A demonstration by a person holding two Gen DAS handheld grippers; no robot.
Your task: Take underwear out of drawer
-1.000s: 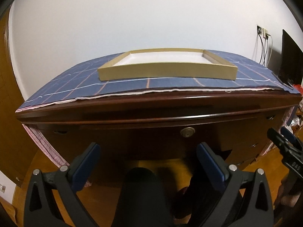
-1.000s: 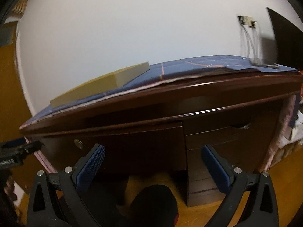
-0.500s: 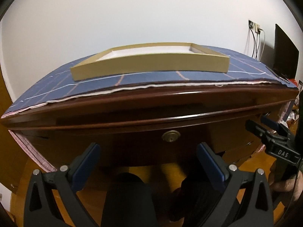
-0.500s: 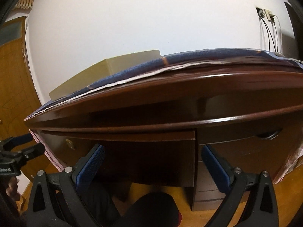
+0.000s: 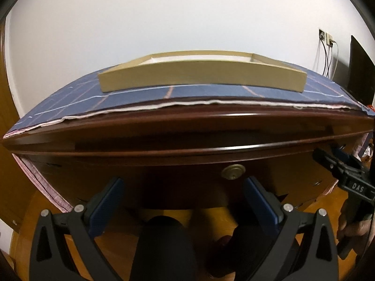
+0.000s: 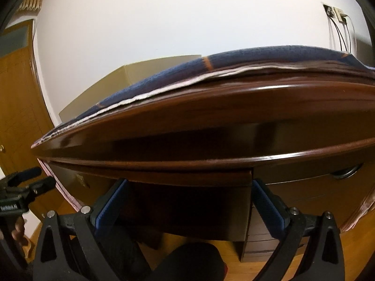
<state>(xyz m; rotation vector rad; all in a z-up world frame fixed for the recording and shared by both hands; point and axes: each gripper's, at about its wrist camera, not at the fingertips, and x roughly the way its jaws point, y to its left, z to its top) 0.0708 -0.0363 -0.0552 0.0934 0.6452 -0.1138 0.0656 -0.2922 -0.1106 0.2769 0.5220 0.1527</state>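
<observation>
While both tools hang low in front of a dark wooden desk [image 5: 187, 138], neither one holds anything. Seen from the left wrist view, the left gripper [image 5: 182, 201] has its blue-padded fingers [image 5: 106, 205] spread wide, and between them lies the shadowed front of the centre drawer [image 5: 164, 182], closed, with a round brass lock [image 5: 233, 172] just left of the right-hand pad. At the right edge of that view the right gripper [image 5: 337, 164] shows from the side, a person's hand [image 5: 351, 229] wrapped round its grip below; its fingers point at the desk front.

From the right wrist view, the right gripper [image 6: 187, 207] also stands spread, its pads [image 6: 267, 208] framing the right end of the centre drawer [image 6: 187, 187], close under the desk's overhanging edge [image 6: 211, 121]. Right of that lies a side drawer [image 6: 316, 192] with a recessed pull [image 6: 344, 172]. The left gripper [image 6: 28, 182] shows at the far left of this view, apart from the desk, jaws parted.

On the desktop a blue checked cloth [image 5: 140, 93] lies over a pale underlay, and on it, toward the far side, rests a shallow tan cardboard tray [image 5: 201, 75]. A wall socket with cables [image 5: 327, 44] and a dark screen [image 5: 361, 70] sit far right. No underwear can be seen; the drawers in view are shut, so its place cannot be told.
</observation>
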